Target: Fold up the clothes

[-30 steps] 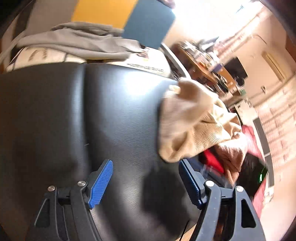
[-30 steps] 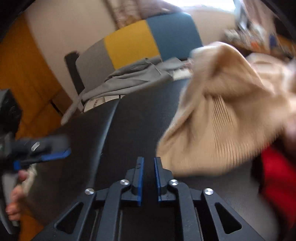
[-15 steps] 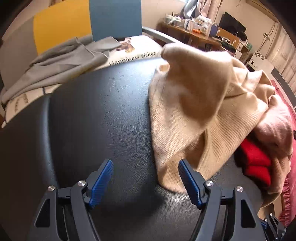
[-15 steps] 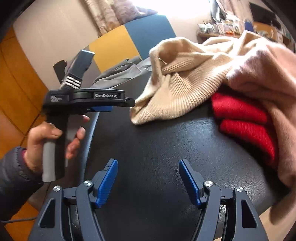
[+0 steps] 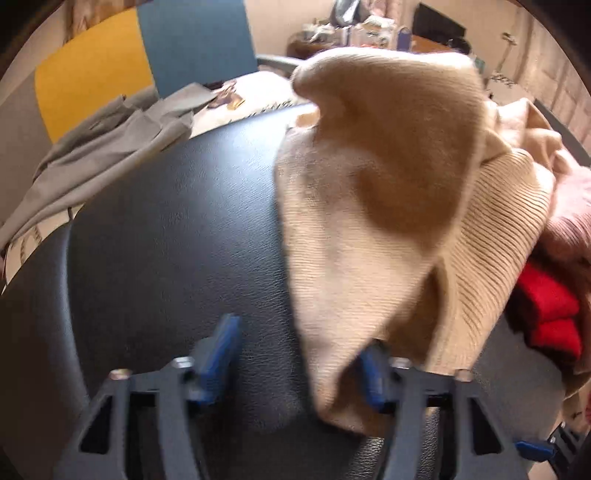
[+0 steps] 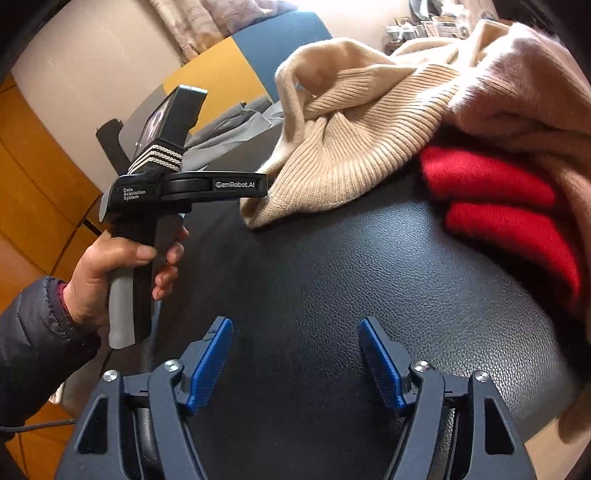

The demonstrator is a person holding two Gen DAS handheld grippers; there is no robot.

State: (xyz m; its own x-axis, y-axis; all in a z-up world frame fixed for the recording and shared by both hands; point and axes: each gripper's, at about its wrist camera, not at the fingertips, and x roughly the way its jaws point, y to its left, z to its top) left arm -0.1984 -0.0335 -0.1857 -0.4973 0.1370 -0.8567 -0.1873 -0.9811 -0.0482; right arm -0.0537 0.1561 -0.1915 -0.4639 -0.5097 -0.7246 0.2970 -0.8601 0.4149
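A beige ribbed sweater [image 5: 369, 221] lies crumpled on the black leather surface [image 5: 166, 240]. Its near corner hangs between the fingers of my left gripper [image 5: 299, 365] and covers part of the right finger; the jaws stand open and the view is blurred. In the right wrist view a hand [image 6: 110, 266] holds the left gripper [image 6: 263, 187] with its tip at the edge of the beige sweater [image 6: 351, 147]. My right gripper [image 6: 297, 363] is open over the bare leather surface [image 6: 369, 277], a short way in front of the sweater and touching nothing.
Folded red clothing [image 6: 498, 206] lies right of the sweater under a pink garment [image 6: 517, 92]. A grey garment [image 5: 103, 155] is spread behind the leather surface, against yellow and blue panels. A cluttered desk [image 5: 369, 33] stands at the far back.
The left gripper moved forward until the sweater's corner lay between its fingers. The right gripper went from shut to open one second ago and has barely moved since.
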